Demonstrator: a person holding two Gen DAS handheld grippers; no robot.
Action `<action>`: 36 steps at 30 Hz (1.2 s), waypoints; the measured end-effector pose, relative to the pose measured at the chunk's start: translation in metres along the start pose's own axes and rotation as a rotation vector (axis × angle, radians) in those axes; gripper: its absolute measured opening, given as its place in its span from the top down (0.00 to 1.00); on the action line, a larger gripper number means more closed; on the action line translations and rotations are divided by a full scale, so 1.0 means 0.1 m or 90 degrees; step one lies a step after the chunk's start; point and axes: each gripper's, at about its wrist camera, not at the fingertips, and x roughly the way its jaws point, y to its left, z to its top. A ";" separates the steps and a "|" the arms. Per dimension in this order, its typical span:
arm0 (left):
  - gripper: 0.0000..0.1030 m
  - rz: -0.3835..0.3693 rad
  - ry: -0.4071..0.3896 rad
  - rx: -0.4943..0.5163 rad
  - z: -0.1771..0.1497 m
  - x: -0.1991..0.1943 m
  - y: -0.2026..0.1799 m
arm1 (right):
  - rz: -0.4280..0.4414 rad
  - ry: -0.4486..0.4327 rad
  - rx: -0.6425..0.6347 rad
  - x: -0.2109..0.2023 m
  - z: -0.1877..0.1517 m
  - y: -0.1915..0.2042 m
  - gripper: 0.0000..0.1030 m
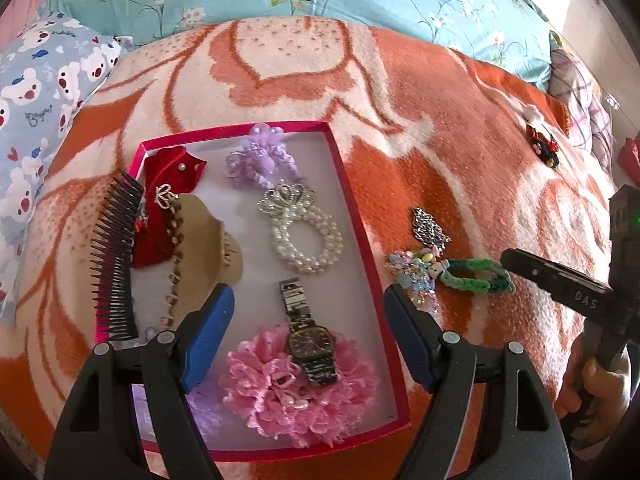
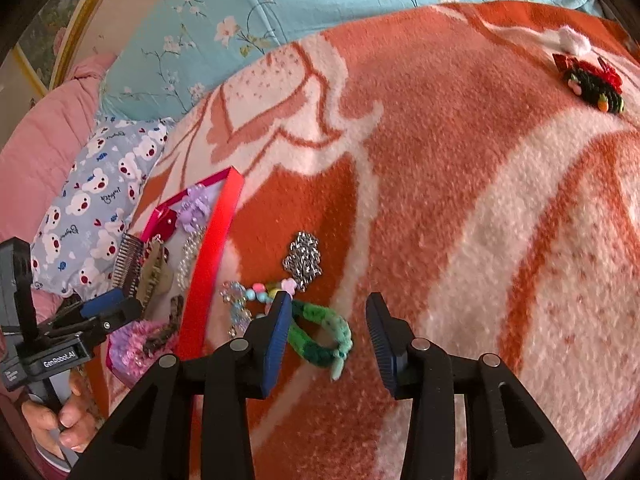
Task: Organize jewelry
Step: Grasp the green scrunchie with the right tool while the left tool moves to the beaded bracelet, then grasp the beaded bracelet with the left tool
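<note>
Inside the red tray (image 1: 360, 216) the watch (image 1: 310, 336), pearl bracelet (image 1: 306, 236) and hair pieces already lie, while outside its right edge on the blanket (image 2: 440, 160) remain the green bracelet (image 2: 320, 336), silver chain (image 2: 303, 258) and, far off, a dark clip (image 2: 592, 84) — left gripper (image 1: 308, 340) and right gripper (image 2: 326, 340) both gape, holding nothing.

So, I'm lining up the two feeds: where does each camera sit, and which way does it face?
Left wrist: on the left hand-held gripper, looking down into the red box; own open fingers show, plus the other hand.
Right wrist: on the right hand-held gripper, over the blanket and green bracelet; own parted fingers show, plus the left hand.
Shared: box, bracelet, silver chain.
</note>
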 end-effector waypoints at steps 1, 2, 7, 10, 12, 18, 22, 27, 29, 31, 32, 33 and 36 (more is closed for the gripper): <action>0.25 -0.004 0.000 0.003 -0.01 -0.01 -0.02 | -0.004 0.004 -0.003 0.01 -0.02 0.00 0.60; 0.25 -0.011 -0.001 0.008 -0.02 -0.01 -0.05 | -0.009 0.011 -0.010 0.03 -0.03 0.01 0.58; 0.25 -0.020 0.005 0.023 -0.05 0.00 -0.16 | -0.031 0.038 -0.059 0.14 -0.11 0.11 0.55; 0.25 -0.026 0.006 0.032 -0.06 0.00 -0.22 | -0.051 0.043 -0.091 0.18 -0.14 0.17 0.65; 0.25 -0.029 0.003 0.046 -0.06 -0.01 -0.30 | -0.042 0.050 -0.084 0.19 -0.14 0.14 0.89; 0.25 -0.047 0.000 0.101 -0.02 0.01 -0.64 | -0.032 0.003 -0.046 -0.06 -0.11 -0.06 0.91; 0.32 -0.050 0.017 0.138 -0.07 0.14 -0.93 | -0.032 -0.039 -0.017 -0.34 -0.08 -0.24 0.91; 0.47 -0.015 0.062 0.166 -0.15 0.40 -1.19 | -0.027 -0.073 0.003 -0.57 -0.04 -0.37 0.91; 0.47 0.001 0.079 0.165 -0.16 0.52 -1.20 | -0.024 -0.079 0.005 -0.61 -0.03 -0.40 0.91; 0.47 0.011 0.100 0.157 -0.18 0.64 -1.18 | -0.018 -0.082 0.008 -0.64 -0.03 -0.41 0.91; 0.49 0.012 0.111 0.150 -0.19 0.70 -1.15 | -0.014 -0.082 0.009 -0.64 -0.03 -0.41 0.91; 0.51 0.009 0.109 0.147 -0.19 0.73 -1.15 | -0.011 -0.081 0.009 -0.64 -0.03 -0.40 0.91; 0.82 -0.005 0.105 0.137 -0.17 0.74 -1.12 | -0.003 -0.078 0.007 -0.62 -0.05 -0.38 0.91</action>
